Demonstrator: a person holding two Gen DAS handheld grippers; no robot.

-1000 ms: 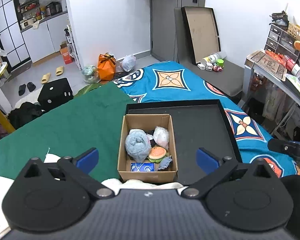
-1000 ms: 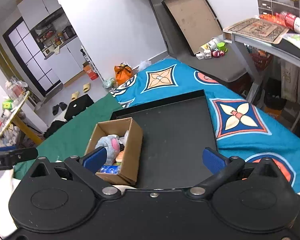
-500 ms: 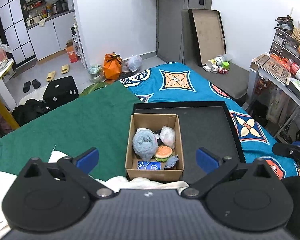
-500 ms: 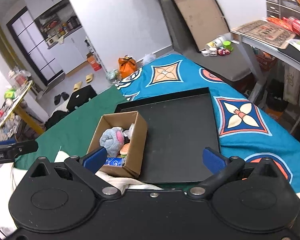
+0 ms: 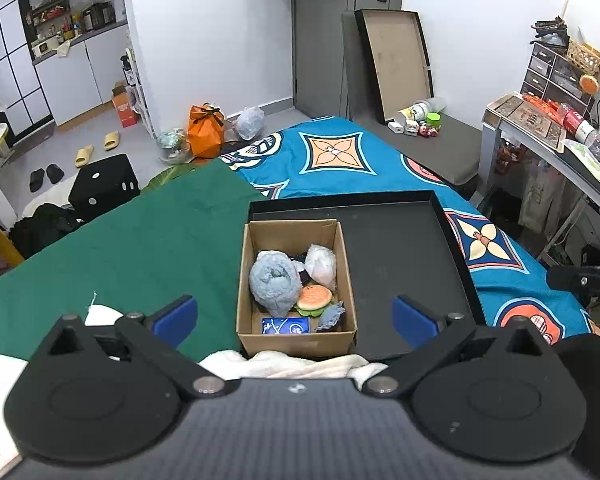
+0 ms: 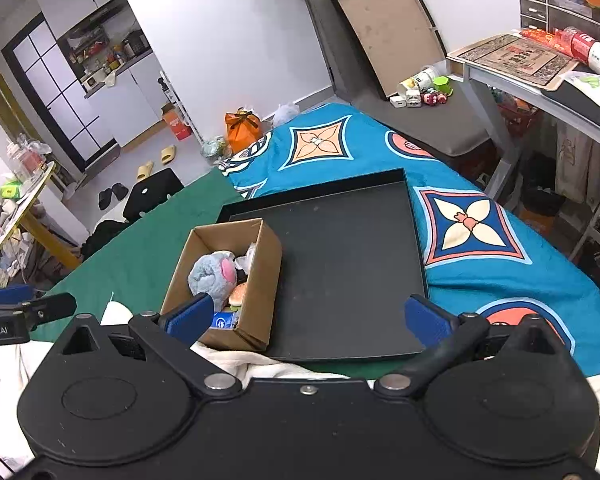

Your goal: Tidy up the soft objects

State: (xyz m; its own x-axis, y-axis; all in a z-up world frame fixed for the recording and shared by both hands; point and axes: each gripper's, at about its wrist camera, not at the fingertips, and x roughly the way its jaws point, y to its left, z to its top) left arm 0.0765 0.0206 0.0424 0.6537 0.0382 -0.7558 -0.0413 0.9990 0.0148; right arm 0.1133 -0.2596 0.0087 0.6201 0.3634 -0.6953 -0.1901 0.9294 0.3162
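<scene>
A cardboard box (image 5: 296, 338) (image 6: 268, 276) stands in the left part of a black tray (image 5: 404, 264) (image 6: 352, 264). Inside lie a grey-blue plush (image 5: 274, 282) (image 6: 212, 274), a burger toy (image 5: 314, 298) (image 6: 238, 294), a white wrapped bundle (image 5: 321, 265), a small grey plush (image 5: 330, 316) and a blue packet (image 5: 286, 325) (image 6: 223, 322). My left gripper (image 5: 296, 316) hangs open above the box's near edge. My right gripper (image 6: 306, 314) is open over the tray's near edge, its left finger in front of the box. Neither holds anything.
The tray rests on a green cloth (image 5: 120, 248) beside a blue patterned blanket (image 5: 340, 160) (image 6: 480, 240). A white towel (image 5: 292, 362) (image 6: 260, 368) lies at the near edge. A desk (image 6: 540, 68) stands at the right; bags and slippers lie on the floor beyond.
Both grippers have pulled back and risen slightly, so the box and tray appear a little farther away. Both stay open. Nothing in the box has moved.
</scene>
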